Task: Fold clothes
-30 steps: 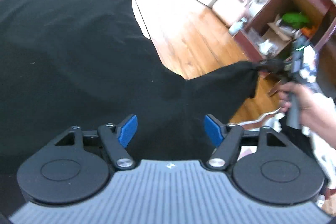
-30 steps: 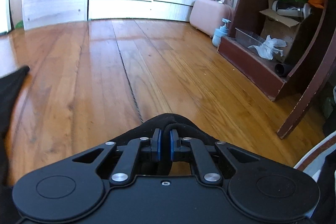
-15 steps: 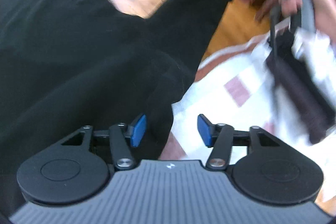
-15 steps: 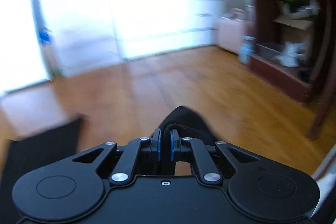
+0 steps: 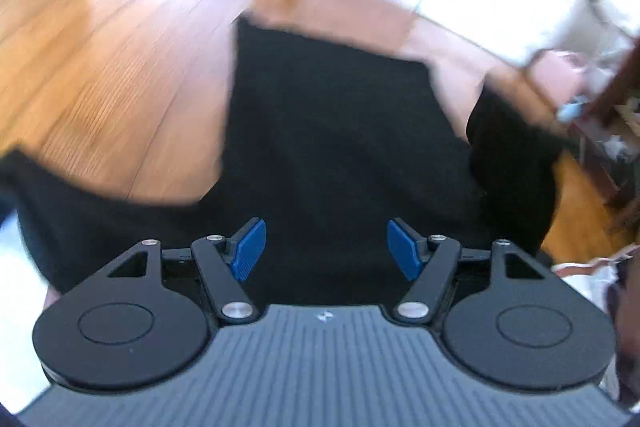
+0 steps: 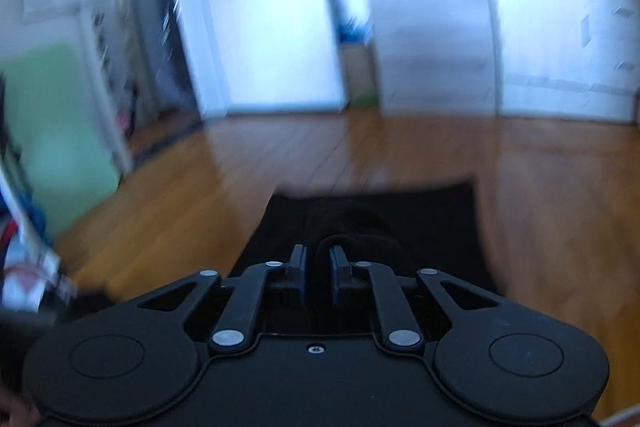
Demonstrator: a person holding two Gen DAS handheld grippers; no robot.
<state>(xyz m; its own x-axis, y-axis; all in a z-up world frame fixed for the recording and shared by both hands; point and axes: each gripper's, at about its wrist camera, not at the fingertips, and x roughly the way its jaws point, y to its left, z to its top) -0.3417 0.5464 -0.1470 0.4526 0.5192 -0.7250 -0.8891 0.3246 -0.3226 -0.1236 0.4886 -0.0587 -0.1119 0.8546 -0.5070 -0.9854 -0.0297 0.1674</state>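
A black garment (image 5: 340, 131) lies spread on the wooden floor, blurred by motion, with a sleeve (image 5: 512, 163) hanging folded at its right side. My left gripper (image 5: 326, 247) hovers over the cloth's near part. Its jaws are opening, and nothing sits between the blue pads (image 5: 250, 247). In the right wrist view, my right gripper (image 6: 318, 267) holds a bunched fold of the same black garment (image 6: 420, 211). Its jaws are opening, but the fold still fills the narrow gap between the pads. The rest of the cloth lies flat just beyond.
Wooden floor (image 5: 100, 67) surrounds the garment. A dark wood shelf unit (image 5: 616, 99) stands at the right. Pale patterned bedding (image 5: 580, 275) shows at the lower right. White doors and cabinets (image 6: 280, 27) and a green panel (image 6: 52, 115) line the far side of the room.
Both views swung quickly sideways. The right gripper carried its fold from bare floor to above the garment's body, and its pads parted slightly. The left gripper moved over the cloth's middle and widened.
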